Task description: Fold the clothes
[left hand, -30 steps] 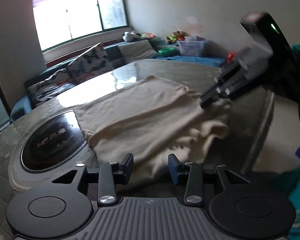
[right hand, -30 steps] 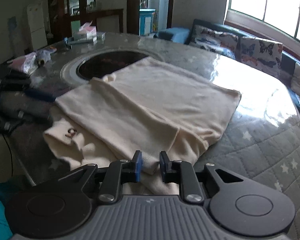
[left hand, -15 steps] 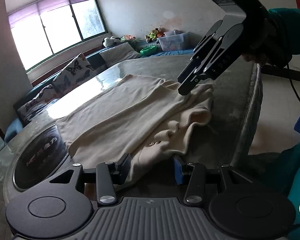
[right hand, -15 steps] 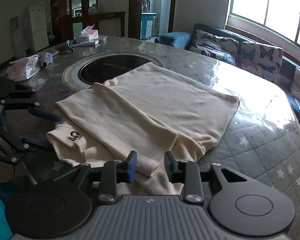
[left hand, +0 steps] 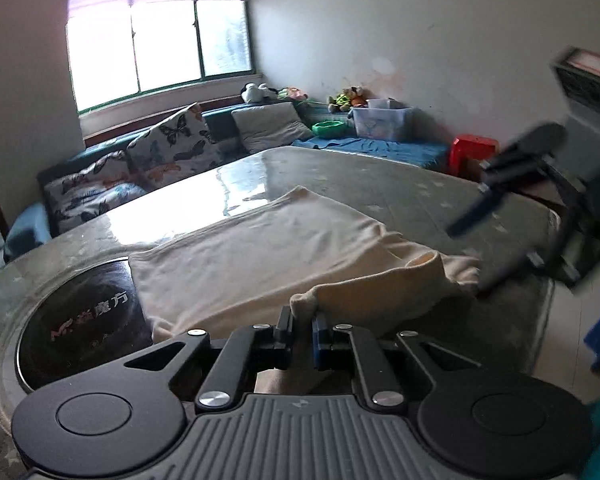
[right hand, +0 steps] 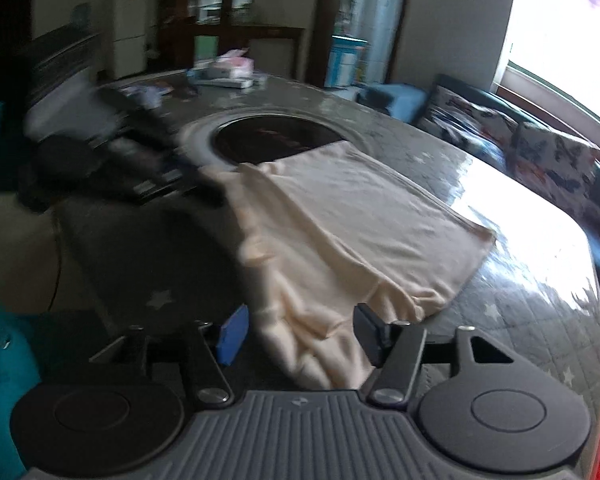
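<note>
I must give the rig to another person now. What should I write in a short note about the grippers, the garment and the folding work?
Left gripper: has just closed, shut on a pinched edge of the cream garment.
Right gripper: has just opened, pads wide apart; the cloth lies between them but is not pressed.
Garment: on the round table, partly folded, one corner over the dark hob, the near end bunched.
Done: one side fold laid over.
Left: likely to re-grip with the right gripper, smooth the bunched end, finish folding.

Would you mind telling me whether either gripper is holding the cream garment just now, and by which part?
The left gripper pinches a bunched edge of the cream garment. The right gripper, which has just been opening, straddles another fold without pressing it.
</note>
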A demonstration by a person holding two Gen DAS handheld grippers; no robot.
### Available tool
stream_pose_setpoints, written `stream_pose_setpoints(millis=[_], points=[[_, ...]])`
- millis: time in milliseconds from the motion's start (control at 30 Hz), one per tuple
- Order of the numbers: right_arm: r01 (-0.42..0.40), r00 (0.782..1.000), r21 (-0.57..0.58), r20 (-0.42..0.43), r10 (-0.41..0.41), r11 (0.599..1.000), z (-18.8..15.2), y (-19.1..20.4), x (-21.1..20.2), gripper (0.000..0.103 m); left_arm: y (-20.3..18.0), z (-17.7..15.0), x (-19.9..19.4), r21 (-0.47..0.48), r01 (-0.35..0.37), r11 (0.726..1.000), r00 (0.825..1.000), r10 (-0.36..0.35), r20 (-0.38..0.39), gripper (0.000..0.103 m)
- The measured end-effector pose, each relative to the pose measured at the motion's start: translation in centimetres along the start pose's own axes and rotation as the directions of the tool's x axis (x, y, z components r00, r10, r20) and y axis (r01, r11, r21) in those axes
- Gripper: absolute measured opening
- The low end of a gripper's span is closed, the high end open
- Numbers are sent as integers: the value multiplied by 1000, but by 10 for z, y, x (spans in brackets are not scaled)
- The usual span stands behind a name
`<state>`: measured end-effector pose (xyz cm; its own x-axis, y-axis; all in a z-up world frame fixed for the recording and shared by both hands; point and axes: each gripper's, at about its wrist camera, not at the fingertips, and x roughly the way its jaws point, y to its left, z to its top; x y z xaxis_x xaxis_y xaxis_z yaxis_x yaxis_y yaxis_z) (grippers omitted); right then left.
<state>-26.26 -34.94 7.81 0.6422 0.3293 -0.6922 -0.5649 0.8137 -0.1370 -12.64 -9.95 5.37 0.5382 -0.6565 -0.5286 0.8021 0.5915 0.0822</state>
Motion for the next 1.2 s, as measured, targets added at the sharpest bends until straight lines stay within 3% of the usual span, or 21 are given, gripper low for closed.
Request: stream_pose_setpoints(millis=[200,300,367,467,567,800,833,967,1200], points=[[37,999,-91,21,-35,995,2,13,22,60,4,0,8,-22,8,1000,1000,-8,-22,10],[34,999,-85,11,-33,996,3,10,37,48,1,-5,5,-12,7,1000,1000,-7,-26,13],[21,1000,-71,-18,-23,997,3,6,46,29,-1,-9,1,2,6,1000,1000,-6,-27,18],[7,1000,-20,-17,-8,1000,2,-2,47,16,-7,-18,-5,36,6,999,999,-5,-34,27],[10,1000,9,-3,-10,1000,3,-6,43,13,-13,-29,-9,92,-14,996,999,19,-49,36],[24,999,45,21,-25,999,5,-10,35,8,-16,-47,-12,168,-64,984,994,78,-77,36],[29,999,46,24,-30,999,5,-9,34,8,-14,-48,-11,167,-67,984,994,81,-78,34],[40,998,58,54,-44,998,5,-9,31,5,-11,-49,-11,147,-56,988,995,68,-79,10],[44,992,68,113,-51,997,8,-4,9,4,-16,-44,-39,100,2,995,999,2,-37,5]])
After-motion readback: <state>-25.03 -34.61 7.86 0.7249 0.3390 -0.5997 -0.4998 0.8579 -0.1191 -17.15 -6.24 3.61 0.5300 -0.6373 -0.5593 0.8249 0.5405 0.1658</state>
